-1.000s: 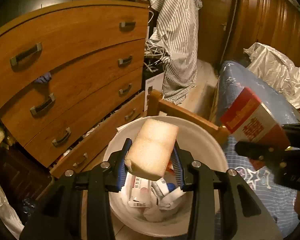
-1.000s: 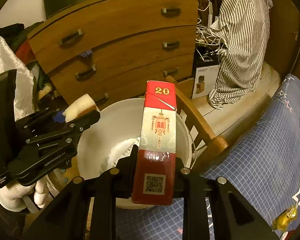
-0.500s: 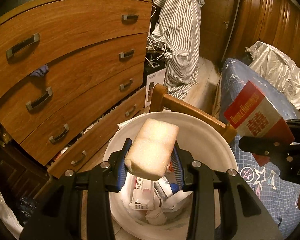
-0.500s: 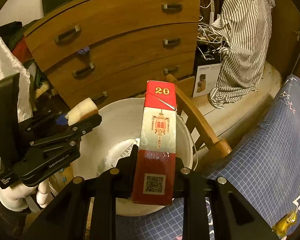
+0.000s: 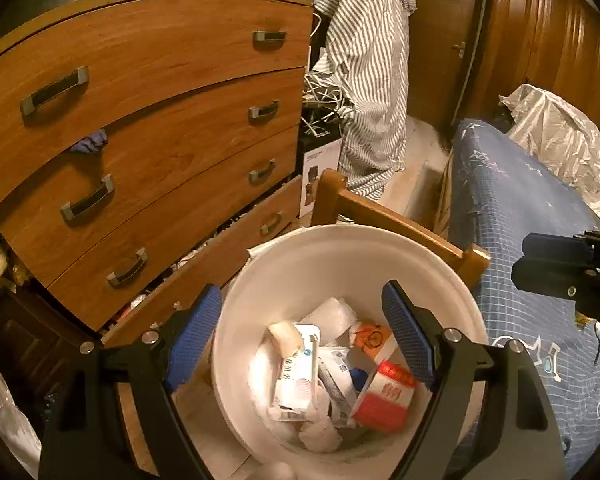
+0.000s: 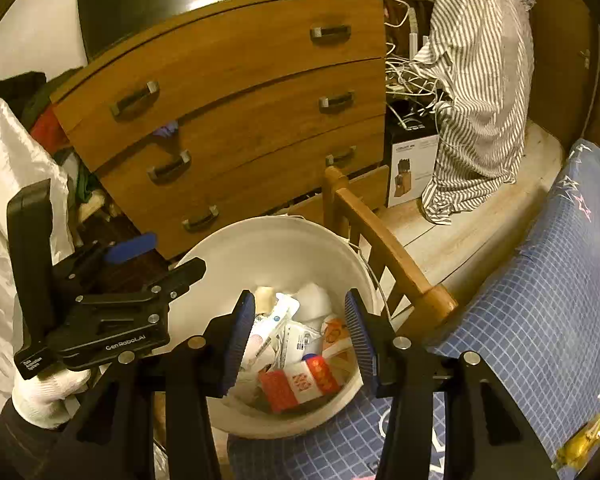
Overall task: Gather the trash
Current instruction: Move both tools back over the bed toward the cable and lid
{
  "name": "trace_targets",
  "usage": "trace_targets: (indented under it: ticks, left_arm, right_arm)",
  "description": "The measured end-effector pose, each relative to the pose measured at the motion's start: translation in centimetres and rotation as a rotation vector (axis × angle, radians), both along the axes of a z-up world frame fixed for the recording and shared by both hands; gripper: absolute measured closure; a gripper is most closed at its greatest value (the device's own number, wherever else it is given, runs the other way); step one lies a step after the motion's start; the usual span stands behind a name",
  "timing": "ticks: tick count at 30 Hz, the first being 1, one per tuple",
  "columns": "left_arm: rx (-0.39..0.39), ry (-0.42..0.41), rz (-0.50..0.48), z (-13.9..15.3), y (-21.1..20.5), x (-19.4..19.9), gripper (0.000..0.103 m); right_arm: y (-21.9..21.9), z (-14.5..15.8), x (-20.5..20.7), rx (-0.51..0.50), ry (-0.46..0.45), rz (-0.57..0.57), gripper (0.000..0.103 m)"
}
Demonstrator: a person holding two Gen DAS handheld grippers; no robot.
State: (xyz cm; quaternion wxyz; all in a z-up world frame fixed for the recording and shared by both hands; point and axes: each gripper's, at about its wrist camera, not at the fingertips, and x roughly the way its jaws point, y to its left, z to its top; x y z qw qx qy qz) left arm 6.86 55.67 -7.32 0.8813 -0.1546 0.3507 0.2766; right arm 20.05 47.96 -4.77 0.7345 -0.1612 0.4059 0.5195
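- Now that both of my tools have just let their jaws spread, the trash lies in the white bucket (image 5: 300, 256): the red box (image 5: 384, 400) sits at about 4 o'clock on the heap, tilted, and the pale foam block (image 5: 285, 334) at about 10 o'clock, against a white carton (image 5: 298, 380).
- From the right wrist view the same red box (image 6: 298, 384) lies at 6 o'clock in the bucket (image 6: 276, 248), with crumpled white paper and small packets above it.
- My left gripper (image 5: 300, 340) hangs over the bucket with its blue pads wide apart and nothing between them.
- My right gripper (image 6: 300, 336) also stands apart over the bucket, empty, its jaws narrower than the left's.
- At 9 o'clock in the right view my gloved left hand (image 6: 44, 396) holds the other tool's handle.
- Behind the bucket, at 12 o'clock, a wooden chair rail (image 5: 396, 220) runs across, with a chest of drawers (image 5: 148, 120) at 10 o'clock.
- A striped shirt (image 5: 372, 80) hangs at 1 o'clock, and a blue checked cover (image 5: 520, 208) lies at 3 o'clock.
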Motion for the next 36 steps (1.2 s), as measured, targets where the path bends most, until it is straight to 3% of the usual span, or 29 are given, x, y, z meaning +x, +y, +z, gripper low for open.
trace_targets:
  ticks: [3, 8, 18, 29, 32, 36]
  left_arm:
    - [-0.002, -0.016, -0.024, 0.4, -1.4, 0.0, 0.024]
    - [0.011, -0.031, -0.129, 0.7, -6.8, 1.0, 0.024]
    - [-0.053, 0.026, -0.426, -3.4, -22.3, 7.0, 0.024]
    - [-0.095, 0.089, -0.598, -6.6, -33.2, 11.5, 0.024]
    - [-0.096, 0.104, -0.609, -6.9, -34.8, 12.5, 0.024]
    - [-0.106, 0.117, -0.625, -7.2, -36.8, 13.9, 0.024]
  right_arm:
    - [-2.2, 0.3, -0.2, 0.031, 0.007, -0.014, 0.055]
    - [-9.8, -0.2, -1.1, 0.079, -0.031, -0.069, 0.055]
    - [-33.4, -5.7, -0.4, 0.103, -0.04, -0.343, 0.055]
    - [-58.5, -13.9, 4.9, 0.069, 0.02, -0.716, 0.057]
    - [-62.1, -15.1, 8.0, 0.083, 0.039, -0.789, 0.063]
    - [-63.1, -16.7, 12.3, 0.133, 0.119, -0.823, 0.067]
